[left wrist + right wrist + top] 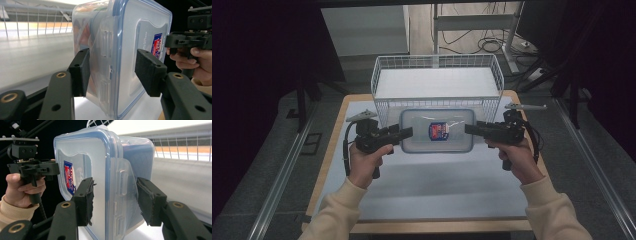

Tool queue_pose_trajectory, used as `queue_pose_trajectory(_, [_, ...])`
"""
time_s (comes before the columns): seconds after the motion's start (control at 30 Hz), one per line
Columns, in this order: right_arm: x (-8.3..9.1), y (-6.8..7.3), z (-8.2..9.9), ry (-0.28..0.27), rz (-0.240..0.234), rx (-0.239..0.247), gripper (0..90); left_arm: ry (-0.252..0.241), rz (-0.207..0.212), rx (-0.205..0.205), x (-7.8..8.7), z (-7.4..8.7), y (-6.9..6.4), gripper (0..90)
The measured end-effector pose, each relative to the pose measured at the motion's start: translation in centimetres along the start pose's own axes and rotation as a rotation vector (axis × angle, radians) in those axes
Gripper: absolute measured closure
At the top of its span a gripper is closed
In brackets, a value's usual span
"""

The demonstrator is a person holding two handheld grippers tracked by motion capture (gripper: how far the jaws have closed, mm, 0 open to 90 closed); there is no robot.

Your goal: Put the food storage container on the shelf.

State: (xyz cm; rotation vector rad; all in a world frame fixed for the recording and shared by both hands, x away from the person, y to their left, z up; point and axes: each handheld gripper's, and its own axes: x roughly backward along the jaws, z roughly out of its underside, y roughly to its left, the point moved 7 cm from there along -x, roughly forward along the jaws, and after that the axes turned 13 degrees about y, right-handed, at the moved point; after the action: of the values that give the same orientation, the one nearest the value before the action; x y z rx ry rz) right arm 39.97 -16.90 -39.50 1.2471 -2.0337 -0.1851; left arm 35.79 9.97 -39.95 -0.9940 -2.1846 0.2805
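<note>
While you hold the clear box [437,131] up between your two tools, it hangs over the far half of the table [432,195], just in front of the wire basket [437,75]. Your left gripper [404,134] pinches the box's left end and your right gripper [469,128] pinches its right end. If one hand lifts faster, the box could tip and slip out. The basket's near wall stands in the way, so go up over it.

Your sleeves [548,207] were cream and ribbed at the cuffs. Each black claw [404,134] had brass-ringed screw holes, foam pads [149,71], a grey plate [362,115] and a black cable [346,156].
</note>
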Motion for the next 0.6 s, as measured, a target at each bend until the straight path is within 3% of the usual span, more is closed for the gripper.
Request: queue_pose_trajectory(0.6, [1.4,0.3,-4.7,-0.025,0.021,0.029,49.4,-0.043,0.018,-0.034,0.8,-4.5,0.2,47.9])
